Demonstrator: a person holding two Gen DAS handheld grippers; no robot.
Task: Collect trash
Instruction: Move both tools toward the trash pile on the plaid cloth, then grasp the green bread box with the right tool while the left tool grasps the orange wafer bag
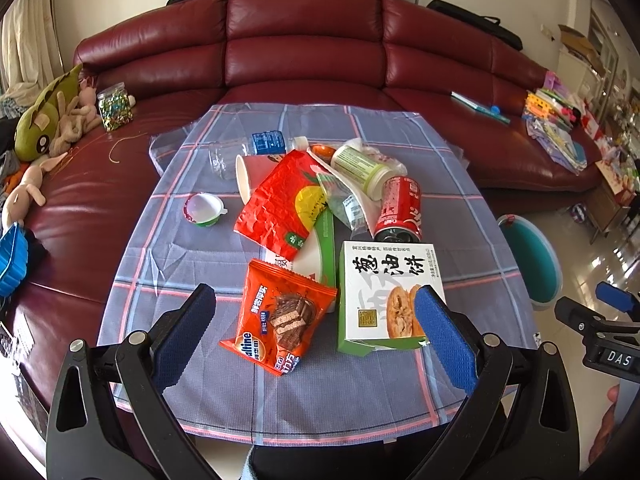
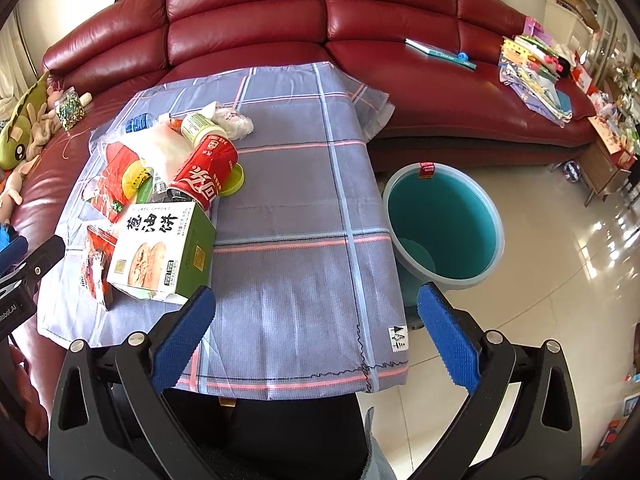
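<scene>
Where tablecloth (image 2: pixel 296 280) ends, tiled floor (image 2: pixel 560 300).

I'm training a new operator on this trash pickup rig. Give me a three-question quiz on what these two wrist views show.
1. True or false: the left gripper is shut on the orange wafer packet.
2. Multiple choice: where does the teal bin stand? A) on the sofa B) on the floor, off the cloth's right edge C) on the checked cloth
3. Fill in: the red soda can lies on its ____.

Key
1. False: its jaws are apart and the packet lies flat on the cloth.
2. B
3. side, beside the white and green box. The right gripper is open too.
</scene>
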